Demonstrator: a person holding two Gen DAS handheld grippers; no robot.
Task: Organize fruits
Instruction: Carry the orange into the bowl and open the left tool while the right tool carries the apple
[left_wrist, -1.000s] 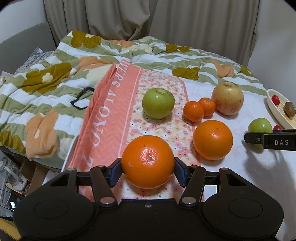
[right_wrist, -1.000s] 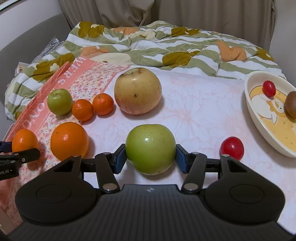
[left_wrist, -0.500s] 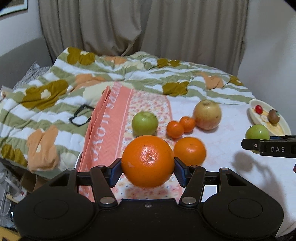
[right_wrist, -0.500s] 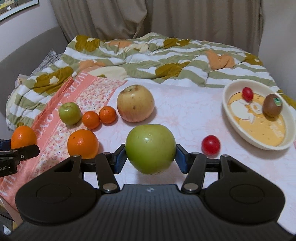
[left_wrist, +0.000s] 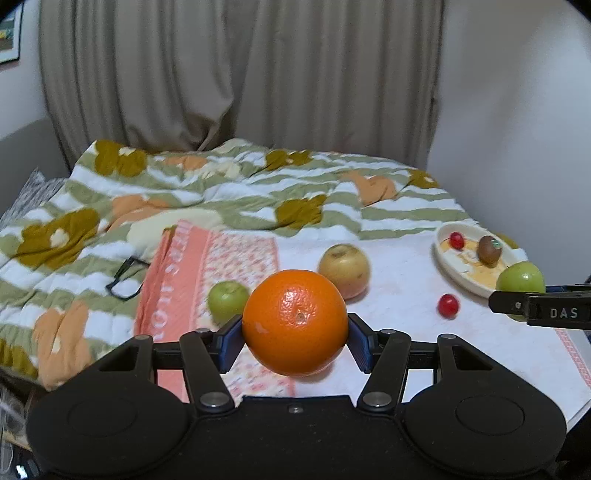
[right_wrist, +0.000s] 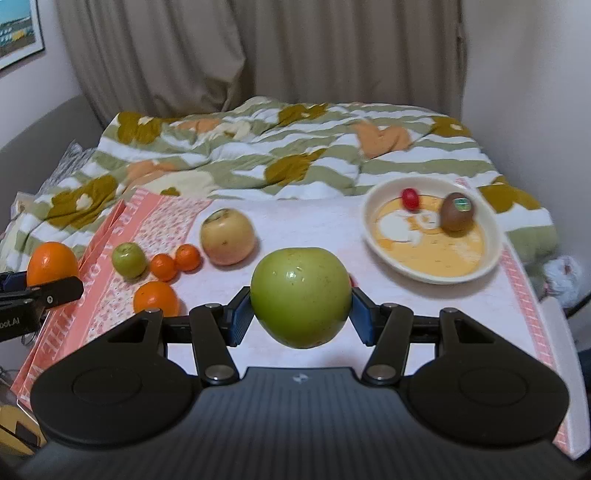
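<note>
My left gripper (left_wrist: 294, 341) is shut on a large orange (left_wrist: 294, 321), held above the table. My right gripper (right_wrist: 300, 320) is shut on a big green apple (right_wrist: 301, 295), also held above the table. On the cloth lie a yellow apple (right_wrist: 228, 237), a small green apple (right_wrist: 129, 259), two mandarins (right_wrist: 175, 261) and another orange (right_wrist: 156, 298). A cream bowl (right_wrist: 480, 218) at the right holds a kiwi (right_wrist: 457, 211) and a cherry tomato (right_wrist: 410, 198). A second cherry tomato (left_wrist: 448, 305) lies on the table.
A floral striped quilt (right_wrist: 258, 147) covers the bed behind the table. Black glasses (left_wrist: 123, 277) lie on the quilt at the left. Curtains hang at the back. The table edge runs along the right side (right_wrist: 554, 332).
Both grippers have risen and drawn back with their fruit. The table fruits look smaller and farther away, and more of the curtain shows.
</note>
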